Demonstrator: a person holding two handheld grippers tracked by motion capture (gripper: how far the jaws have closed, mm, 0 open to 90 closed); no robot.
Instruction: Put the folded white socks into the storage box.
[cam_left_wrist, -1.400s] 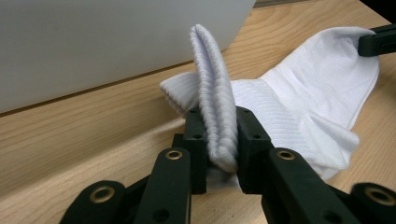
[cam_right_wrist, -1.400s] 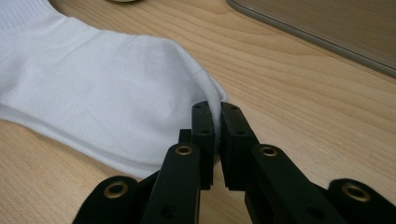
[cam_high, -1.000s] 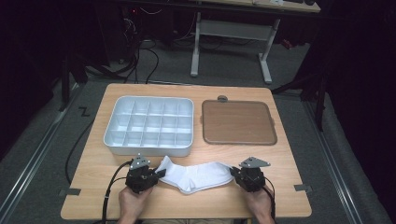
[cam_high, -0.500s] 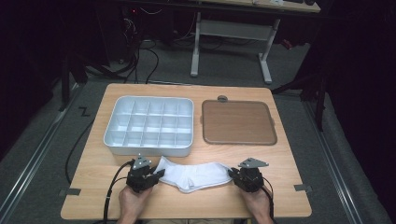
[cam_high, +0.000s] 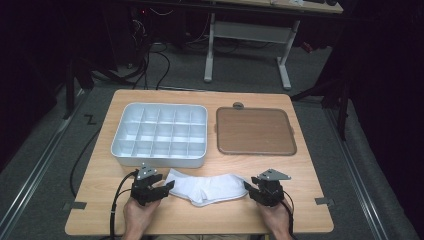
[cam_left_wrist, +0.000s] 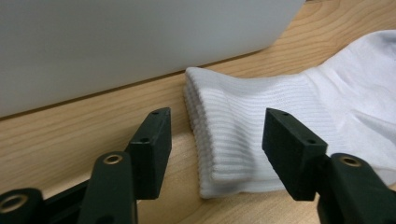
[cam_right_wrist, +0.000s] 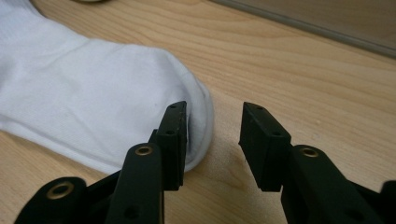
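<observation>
High view shows a white sock (cam_high: 207, 187) lying flat along the near edge of the wooden surface (cam_high: 305, 175), just in front of a white divided tray (cam_high: 160, 135) and well clear of the brown lid (cam_high: 255, 131) that lies to the tray's right. The sock stretches between the two hands: its ribbed cuff (cam_left_wrist: 233, 126) points toward the left tool (cam_high: 159, 189) and its rounded toe (cam_right_wrist: 187, 102) toward the right tool (cam_high: 254, 189). In the left gripper view the jaws stand well apart, having just been opening, with the cuff lying loose between them and neither pad pressing on it. In the right gripper view the jaws have likewise just been opening; one black pad sits over the toe's edge and the other stands off over bare wood, so nothing is clamped. By the look of it, this is the letting-go step: the sock has been laid out straight and both ends are freed. The next move probably calls for a fresh grip, perhaps on one end to fold or roll the sock toward the other before it goes into a tray compartment; that needs the jaws brought low enough to catch both layers of fabric without dragging the sock askew.
</observation>
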